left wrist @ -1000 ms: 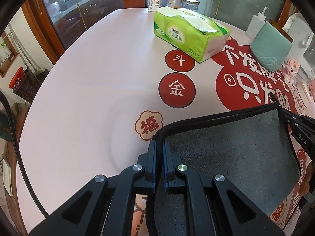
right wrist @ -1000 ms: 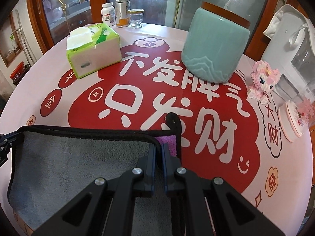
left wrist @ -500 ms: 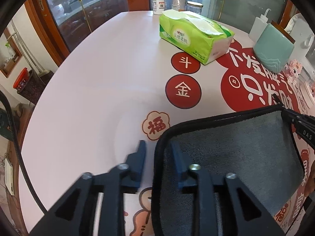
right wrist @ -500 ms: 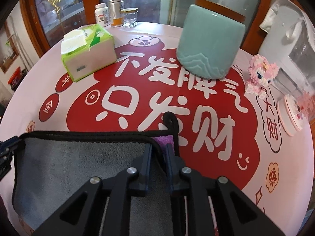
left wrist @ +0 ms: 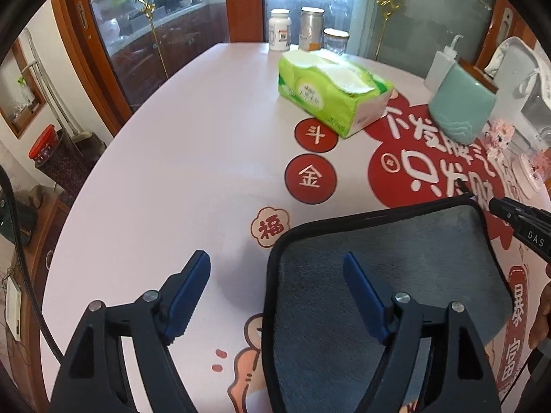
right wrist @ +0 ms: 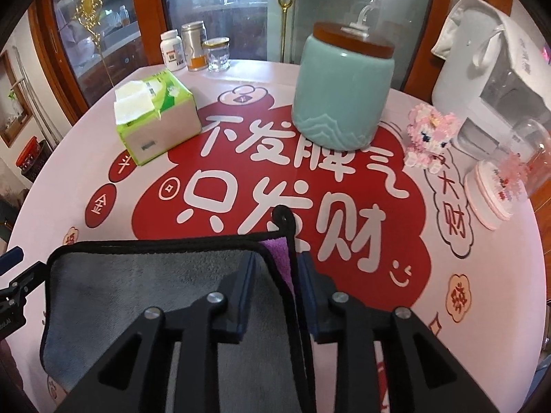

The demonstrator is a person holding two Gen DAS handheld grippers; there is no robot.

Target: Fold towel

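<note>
Pink tablecloth under towel; left gripper wide, right gripper parted.

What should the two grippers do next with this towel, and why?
Probably draw both back and regrasp the folded towel for a second fold. The left gripper is open and empty, the right gripper open astride the corner, and the grey layer lies flat on the table.

Grey towel edged black, purple underside; red-and-pink printed tablecloth.
</note>
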